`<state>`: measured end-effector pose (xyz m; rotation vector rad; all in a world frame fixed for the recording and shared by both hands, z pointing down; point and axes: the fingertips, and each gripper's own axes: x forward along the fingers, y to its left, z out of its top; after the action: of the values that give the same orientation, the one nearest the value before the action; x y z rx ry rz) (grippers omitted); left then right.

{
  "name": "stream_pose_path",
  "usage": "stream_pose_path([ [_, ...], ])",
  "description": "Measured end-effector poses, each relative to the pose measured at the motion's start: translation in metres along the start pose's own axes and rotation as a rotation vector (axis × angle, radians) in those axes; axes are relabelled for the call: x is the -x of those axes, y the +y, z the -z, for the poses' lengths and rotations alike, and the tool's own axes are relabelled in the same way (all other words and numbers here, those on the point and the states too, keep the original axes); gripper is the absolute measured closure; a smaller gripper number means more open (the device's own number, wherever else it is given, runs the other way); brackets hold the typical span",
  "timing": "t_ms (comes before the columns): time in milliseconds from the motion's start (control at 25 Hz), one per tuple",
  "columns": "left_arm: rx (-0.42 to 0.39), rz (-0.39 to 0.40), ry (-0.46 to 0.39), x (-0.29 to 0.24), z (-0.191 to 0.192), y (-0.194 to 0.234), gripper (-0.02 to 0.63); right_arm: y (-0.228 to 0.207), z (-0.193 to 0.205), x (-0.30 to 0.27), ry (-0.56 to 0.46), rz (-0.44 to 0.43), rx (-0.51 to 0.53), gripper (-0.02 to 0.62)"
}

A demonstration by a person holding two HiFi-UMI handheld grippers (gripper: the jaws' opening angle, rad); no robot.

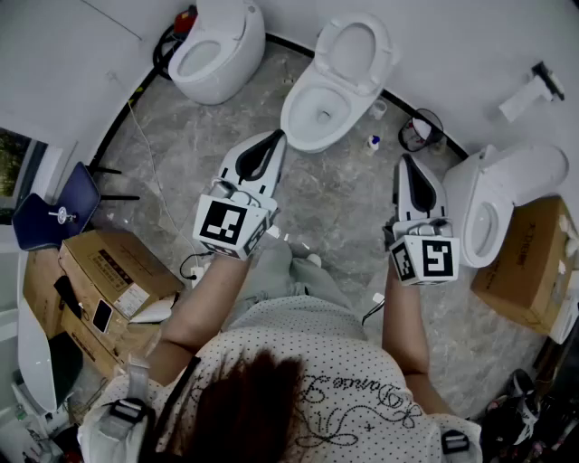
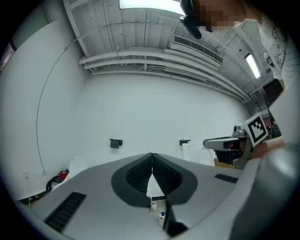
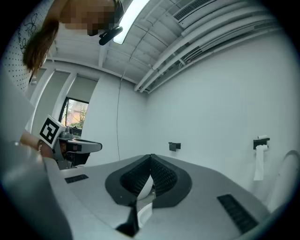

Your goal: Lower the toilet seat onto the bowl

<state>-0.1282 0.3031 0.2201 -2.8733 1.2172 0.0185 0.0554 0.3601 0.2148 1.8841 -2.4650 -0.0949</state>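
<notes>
Nothing of the task seems done yet: the toilet seat (image 1: 349,45) stands raised above its bowl (image 1: 306,122) at the far edge of the floor, and the left tongs (image 1: 274,137) and right tongs (image 1: 404,163), both pressed together and empty, hang well apart from it.

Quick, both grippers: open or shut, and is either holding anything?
Left gripper: shut, jaws together, holding nothing.
Right gripper: shut, jaws together, holding nothing.

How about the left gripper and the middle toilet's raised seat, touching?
Apart. The head view shows the left gripper ending beside the bowl, whose opening lies between it and the raised seat.
</notes>
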Motion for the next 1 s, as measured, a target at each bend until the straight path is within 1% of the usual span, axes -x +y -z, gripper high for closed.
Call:
stream_pose_path([
  [200,0.028,0.017,-0.004,-0.002,0.000,-0.006,0.601,0.001,-0.001,0.000,-0.002,0.004,-0.011,0.583],
  [320,0.040,0.021,0.002,-0.003,0.001,-0.009,0.601,0.000,-0.003,0.003,-0.016,0.013,-0.037,0.582],
  [480,0.072,0.013,0.035,-0.010,0.008,-0.017,0.600,-0.014,-0.001,0.011,-0.014,0.031,-0.078,0.581],
  [520,0.077,0.016,0.038,-0.014,0.009,-0.022,0.598,-0.020,0.000,0.014,-0.017,0.028,-0.090,0.571],
  [560,0.080,0.020,0.038,-0.020,0.009,-0.029,0.594,-0.027,0.000,0.016,-0.019,0.020,-0.102,0.542],
  [600,0.084,0.024,0.040,-0.026,0.009,-0.036,0.562,-0.034,0.001,0.018,-0.019,0.009,-0.115,0.481],
  [640,0.089,0.026,0.043,-0.031,0.009,-0.043,0.514,-0.040,0.002,0.020,-0.019,-0.004,-0.128,0.401],
  [720,0.103,0.023,0.050,-0.040,0.010,-0.053,0.431,-0.050,0.003,0.022,-0.026,-0.031,-0.151,0.324],
  [760,0.110,0.019,0.048,-0.043,0.009,-0.056,0.407,-0.052,0.001,0.021,-0.036,-0.045,-0.157,0.284],
  [880,0.118,-0.002,0.037,-0.048,0.004,-0.058,0.335,-0.053,-0.008,0.017,-0.082,-0.096,-0.171,0.244],
  [1000,0.099,-0.001,0.032,-0.054,-0.003,-0.060,0.295,-0.052,-0.012,0.008,-0.102,-0.131,-0.174,0.206],
])
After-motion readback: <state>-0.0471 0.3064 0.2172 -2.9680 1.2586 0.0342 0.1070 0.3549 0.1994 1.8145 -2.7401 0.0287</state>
